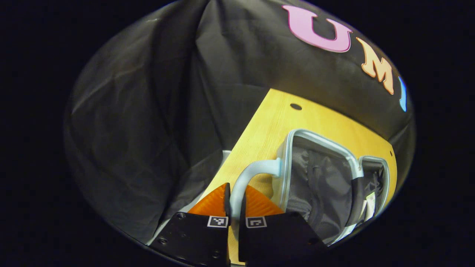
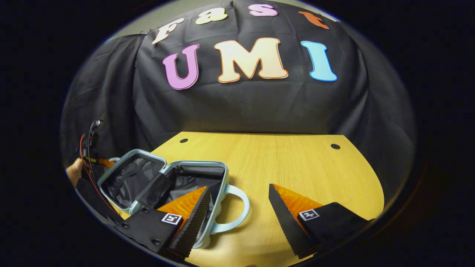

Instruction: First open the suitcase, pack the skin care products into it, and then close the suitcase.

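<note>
Left gripper view: left gripper clamped on handle, open suitcase just ahead-right of jaws. Right gripper view: right gripper spread wide, empty, second handle between jaws. Risk: lid flopping shut if clamped handle slips.

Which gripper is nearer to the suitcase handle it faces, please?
Left. The left gripper has its jaws closed on one pale handle of the open suitcase. The right gripper hangs open above the table, its jaws apart, the other handle between them untouched.
</note>
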